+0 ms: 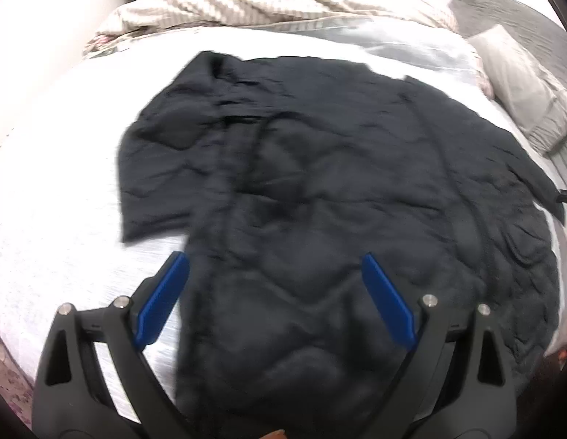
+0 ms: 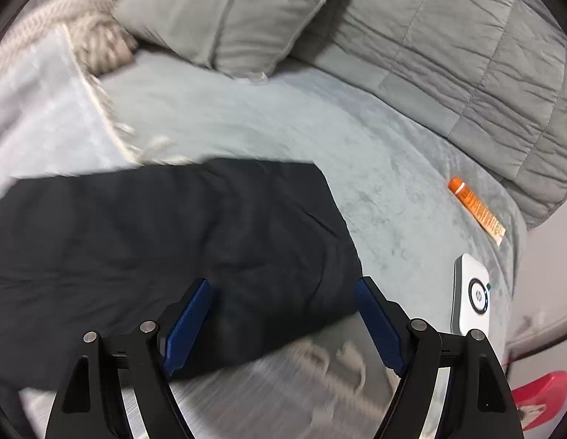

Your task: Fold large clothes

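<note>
A large black quilted garment (image 1: 320, 168) lies spread flat across the middle of the bed (image 1: 56, 190), on a pale cover. In the left wrist view one short sleeve reaches toward the bed's left side and the body runs from the far half of the bed down to the near edge. The left gripper (image 1: 276, 274) hangs over the garment's near part with its blue fingers (image 1: 162, 296) spread wide and nothing between them; the left finger sits over the garment's edge where black cloth meets the pale cover. A striped beige blanket (image 1: 246, 0) is bunched along the far edge of the bed, and a grey pillow (image 1: 521, 87) lies at the far right corner.

In the right wrist view the right gripper (image 2: 283, 292) is above a corner of the garment (image 2: 173, 256), its fingers (image 2: 188, 325) also wide apart and holding nothing. To the right of that corner, well apart from it, an orange tube (image 2: 473, 208) and a white device (image 2: 473, 292) lie on the cover near the bed's right edge. A grey quilted comforter (image 2: 484, 66) is heaped beyond them. Both views are motion-blurred.
</note>
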